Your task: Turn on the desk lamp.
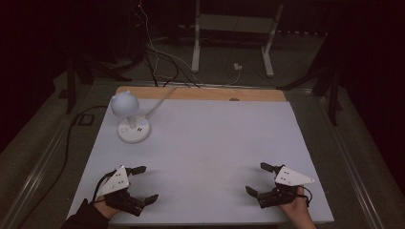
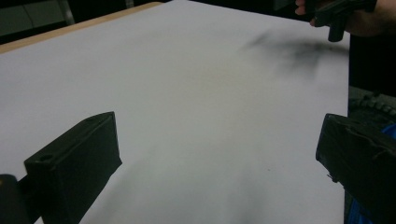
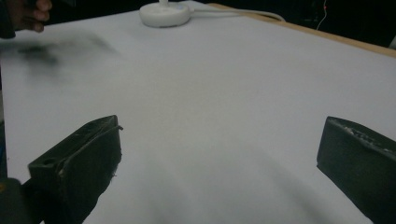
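- Desk lamp (image 1: 130,114): white, round base with small buttons, short stem, globe-shaped head. It stands on the table's far left part, and its white cord runs off toward the far edge. The base (image 3: 164,14) also shows in the right gripper view. This is the landmark for the entries below.
- Table (image 1: 210,143): white top with a wooden strip along the far edge. Apart from the lamp, the surface is bare.
- Left gripper (image 1: 142,183): at the near edge, on the lamp's side and well short of it. Its jaws are spread wide with nothing between them, confirmed in its own view (image 2: 217,163).
- Right gripper (image 1: 259,179): at the near edge, on the side opposite the lamp and well apart from it. Its jaws are spread wide and hold nothing (image 3: 219,163).
- Progress, as judged: nothing is begun. The lamp is untouched, and the reach and any grasp or button press remain to be done.
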Tool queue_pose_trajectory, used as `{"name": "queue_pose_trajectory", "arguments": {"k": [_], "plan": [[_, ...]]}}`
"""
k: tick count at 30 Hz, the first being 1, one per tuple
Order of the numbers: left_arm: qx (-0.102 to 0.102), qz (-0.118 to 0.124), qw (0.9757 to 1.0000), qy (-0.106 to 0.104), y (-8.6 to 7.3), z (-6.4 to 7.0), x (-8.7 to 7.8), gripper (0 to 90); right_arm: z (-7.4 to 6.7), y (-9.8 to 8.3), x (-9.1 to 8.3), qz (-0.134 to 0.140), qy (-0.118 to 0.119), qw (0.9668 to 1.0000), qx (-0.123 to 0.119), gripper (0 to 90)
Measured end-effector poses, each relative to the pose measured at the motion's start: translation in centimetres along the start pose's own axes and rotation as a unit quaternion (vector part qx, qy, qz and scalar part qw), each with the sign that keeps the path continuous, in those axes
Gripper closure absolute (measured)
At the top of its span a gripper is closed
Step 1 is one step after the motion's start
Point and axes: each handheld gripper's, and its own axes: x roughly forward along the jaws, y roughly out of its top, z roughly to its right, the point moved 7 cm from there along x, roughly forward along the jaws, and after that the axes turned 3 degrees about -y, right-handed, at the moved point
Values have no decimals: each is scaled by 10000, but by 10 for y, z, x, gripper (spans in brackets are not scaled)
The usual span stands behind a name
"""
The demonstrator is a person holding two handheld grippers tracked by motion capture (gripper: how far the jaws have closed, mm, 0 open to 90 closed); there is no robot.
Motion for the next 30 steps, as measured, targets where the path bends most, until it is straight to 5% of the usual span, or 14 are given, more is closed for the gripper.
{"name": "queue_pose_trajectory", "arguments": {"k": [10,17,30], "plan": [[-68,39,9999,100,0,-5,-1,2,1,1,0,31,-96,9999,-69,0],[-52,-203,9998,-76,-3,-2,4,2,0,-3,2,-72,-46,10000,-9,0],[137,-577,9982,-76,-10,4,5,2,-9,7,0,94,81,9999,3,0]]}}
